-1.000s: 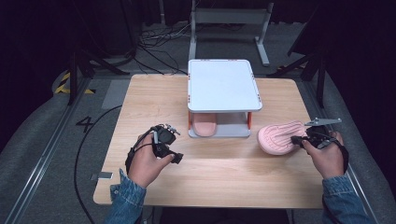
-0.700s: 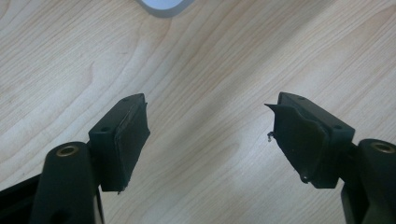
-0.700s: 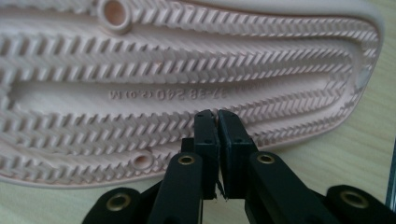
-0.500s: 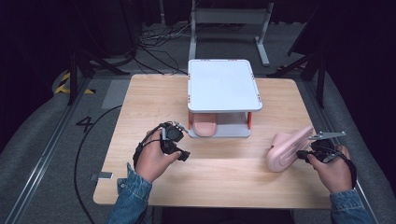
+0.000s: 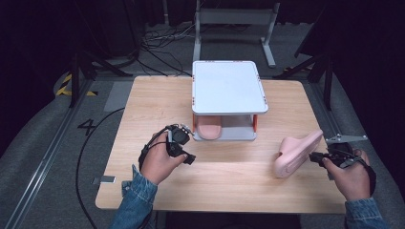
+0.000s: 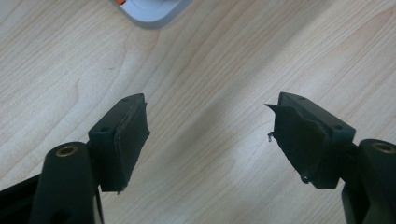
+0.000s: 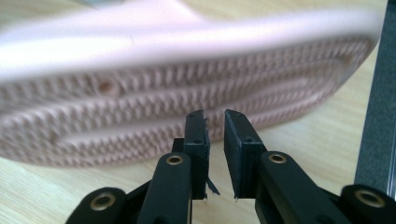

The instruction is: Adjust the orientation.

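Two slippers, a small shelf rack and two hand-held grippers on a table.

The shelf rack (image 5: 228, 90) stands at the middle of the table (image 5: 157, 100), toward its far edge, with one slipper (image 5: 210, 130) on its lower shelf. The other slipper (image 5: 297, 152) stands on its side near the right edge, just left of the right gripper (image 5: 319, 157). The left gripper (image 5: 184, 143) sits just left of the rack's near left corner.

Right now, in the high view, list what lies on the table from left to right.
left gripper → pink slipper under the rack → white rack → pink slipper tipped on its side → right gripper
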Available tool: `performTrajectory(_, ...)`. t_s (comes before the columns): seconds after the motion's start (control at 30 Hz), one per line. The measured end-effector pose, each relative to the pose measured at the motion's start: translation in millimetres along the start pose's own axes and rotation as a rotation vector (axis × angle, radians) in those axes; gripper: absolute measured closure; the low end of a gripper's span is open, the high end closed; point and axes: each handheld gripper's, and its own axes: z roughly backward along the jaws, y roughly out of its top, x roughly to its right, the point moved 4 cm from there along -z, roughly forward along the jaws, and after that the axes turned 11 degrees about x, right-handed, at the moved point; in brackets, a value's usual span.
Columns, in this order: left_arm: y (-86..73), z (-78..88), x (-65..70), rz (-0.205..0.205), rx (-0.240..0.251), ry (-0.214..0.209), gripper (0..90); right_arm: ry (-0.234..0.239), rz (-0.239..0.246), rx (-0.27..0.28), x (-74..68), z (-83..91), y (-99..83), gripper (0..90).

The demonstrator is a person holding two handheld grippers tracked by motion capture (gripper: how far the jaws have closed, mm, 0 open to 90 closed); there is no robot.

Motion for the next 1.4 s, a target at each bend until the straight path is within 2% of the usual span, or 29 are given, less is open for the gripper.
performTrajectory(0.13, -3.1, 2.0, -0.6, 0.011, -0.004, 0.009, 26.8, 0.02, 0.015, 0.038, -6.4, 6.0, 20.0, 79.3)
performTrajectory(0.17, -4.2, 2.1, -1.6, 0.008, -0.004, 0.007, 26.8, 0.02, 0.015, 0.038, -6.4, 6.0, 20.0, 79.3)
performTrajectory(0.37, -10.5, 1.4, -3.6, 0.023, -0.015, 0.012, 26.8, 0.052, 0.046, 0.109, -20.1, 10.0, 47.1, 79.3)
performTrajectory(0.6, -14.3, 2.6, -4.1, 0.033, -0.019, 0.018, 26.8, 0.074, 0.068, 0.108, -28.0, -0.5, 52.5, 78.8)
performTrajectory(0.67, -14.8, 2.9, -4.5, 0.032, -0.021, 0.02, 26.7, 0.079, 0.075, 0.088, -29.8, -6.3, 51.1, 79.1)
performTrajectory(0.8, -14.4, 2.3, -4.3, 0.035, -0.024, 0.016, 26.7, 0.081, 0.069, 0.091, -28.1, -8.0, 48.5, 79.7)
performTrajectory(0.93, -12.4, 0.1, -4.7, 0.027, -0.024, 0.009, 26.9, 0.074, 0.069, 0.086, -27.8, -2.1, 45.8, 80.7)
performTrajectory(1.1, -5.5, -3.6, -3.5, 0.014, -0.019, 0.004, 26.9, 0.054, 0.059, 0.066, -23.4, 14.8, 35.9, 81.0)
performTrajectory(1.13, -3.8, -5.1, -2.4, 0.011, -0.024, -0.004, 26.9, 0.039, 0.054, 0.043, -19.9, 22.4, 29.2, 81.0)
performTrajectory(1.23, -0.9, -7.7, -1.5, 0.0, -0.026, -0.009, 27.0, 0.03, 0.046, 0.024, -17.1, 28.2, 23.0, 81.0)
performTrajectory(1.3, 2.1, -9.6, -0.2, -0.01, -0.024, -0.003, 27.6, 0.016, 0.027, -0.009, -13.3, 34.8, 13.9, 81.8)
performTrajectory(1.37, 3.5, -10.4, 1.0, -0.008, -0.021, -0.006, 27.7, 0.008, 0.028, -0.052, -12.6, 38.6, 8.6, 82.4)
performTrajectory(1.4, 4.7, -10.7, 1.7, -0.011, -0.023, -0.009, 27.7, 0.008, 0.028, -0.052, -12.6, 38.6, 8.6, 82.4)
